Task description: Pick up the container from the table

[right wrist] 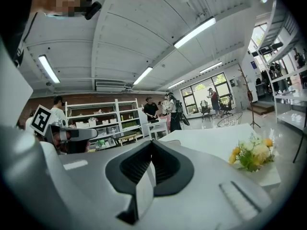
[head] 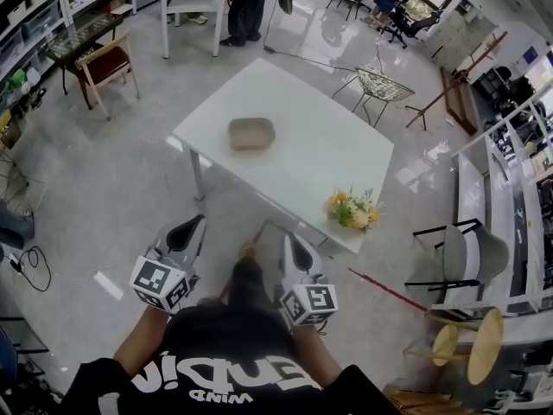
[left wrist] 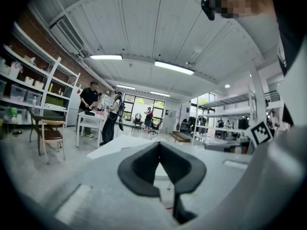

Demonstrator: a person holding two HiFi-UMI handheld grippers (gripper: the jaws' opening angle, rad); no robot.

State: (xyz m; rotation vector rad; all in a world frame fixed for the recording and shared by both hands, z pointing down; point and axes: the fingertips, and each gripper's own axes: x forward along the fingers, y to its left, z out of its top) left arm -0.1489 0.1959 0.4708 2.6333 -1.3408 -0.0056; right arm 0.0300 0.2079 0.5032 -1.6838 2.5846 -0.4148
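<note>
Left gripper point(head: 195, 226) closed, container point(head: 251, 133) only in head view

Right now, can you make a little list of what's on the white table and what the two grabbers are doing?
table: white table, on a shiny grey floor
container: tan, shallow, lying on the table's far half, nothing touching it
flowers: small yellow and white bunch at the table's near corner
left gripper: jaws together, empty, over the floor short of the table
right gripper: jaws together, empty, just short of the table's near edge
picked up yet: no
</note>
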